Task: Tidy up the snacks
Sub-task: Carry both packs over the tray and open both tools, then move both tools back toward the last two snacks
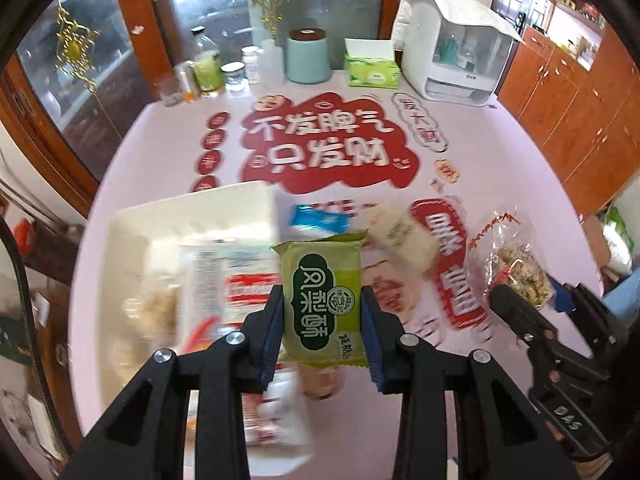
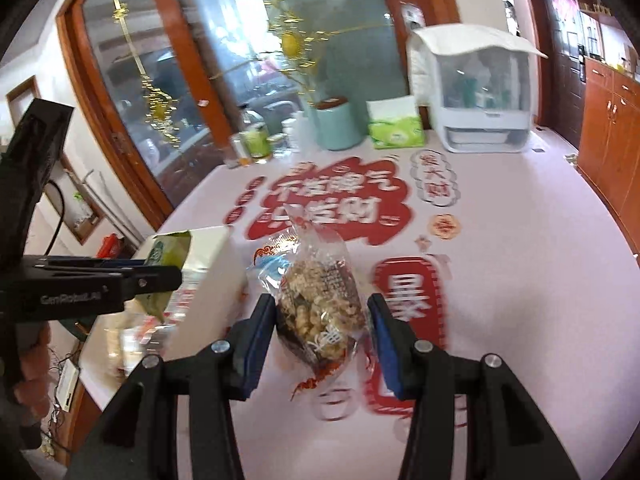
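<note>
Both grippers are carrying something right now. The left gripper [image 1: 323, 312] is squeezing a green pastry packet [image 1: 323, 300] between its blue pads, jaws pulled in fairly narrow around it, packet standing upright and held up off the table [image 1: 520, 168]. The right gripper [image 2: 320, 336] is standing about half open around a clear bag of puffed snacks [image 2: 320, 304]; the bag is sitting between the pads, and from the left camera it's clearly hanging in the air, so I'm reading that as a grip too.

Just below and to the left of the left gripper there's a white bin [image 1: 192, 216] with a few packets already lying inside, all blurry. Ahead of that gripper's tips, a blue packet [image 1: 320, 220] and a pale wrapped cake [image 1: 404, 236] are lying loose on the table.

My guess is this is the carry step, with both snacks heading to the bin. Next move calls for swinging the green packet over the bin opening and letting go, then bringing the bag across from the right without the two grippers bumping each other. The bag is crinkly and loose, so it could slip.
</note>
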